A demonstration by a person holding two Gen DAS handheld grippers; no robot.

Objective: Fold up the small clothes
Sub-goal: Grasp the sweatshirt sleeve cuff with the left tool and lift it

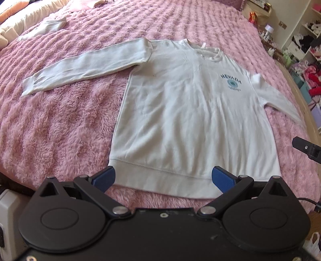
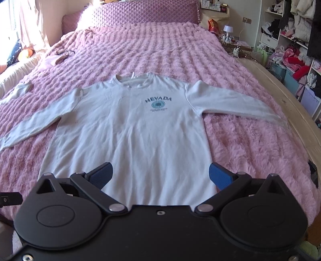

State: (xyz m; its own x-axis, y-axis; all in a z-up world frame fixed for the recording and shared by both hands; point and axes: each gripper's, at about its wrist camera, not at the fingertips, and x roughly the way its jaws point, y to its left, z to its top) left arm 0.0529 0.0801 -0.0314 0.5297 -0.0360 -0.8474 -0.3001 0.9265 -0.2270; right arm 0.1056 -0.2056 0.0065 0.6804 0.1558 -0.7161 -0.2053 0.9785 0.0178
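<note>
I see one white long-sleeved sweatshirt [image 2: 128,128] spread flat and face up on the fluffy pink bedspread [image 2: 160,46], collar toward the purple quilted headboard [image 2: 140,14] and hem toward me, with both sleeves stretched out to either side. My left gripper [image 1: 163,178] hangs just over the ribbed hem, its two blue pads spread wide and holding nothing; my right gripper [image 2: 160,174] sits over the lower body of the sweatshirt, likewise spread wide and empty. In the left wrist view a black piece of the other rig pokes in at the right edge, apart from the cloth. Nothing lies on top of the sweatshirt. Farther up the bed on the left I count one small white garment [image 1: 50,27] lying crumpled, and beyond it a pale pink cloth [image 2: 52,59] near the bed's edge. To the right of the bed, a nightstand holds a small white lamp [image 2: 228,30] and a red snack bag [image 2: 212,25], and open white shelves [image 2: 291,40] are crammed with clothes too jumbled for me to count. The chest print reads "NEVADA" [image 2: 158,99] in dark teal arched letters over a round teal emblem; the smaller lines beneath it are too blurred for me to read.
</note>
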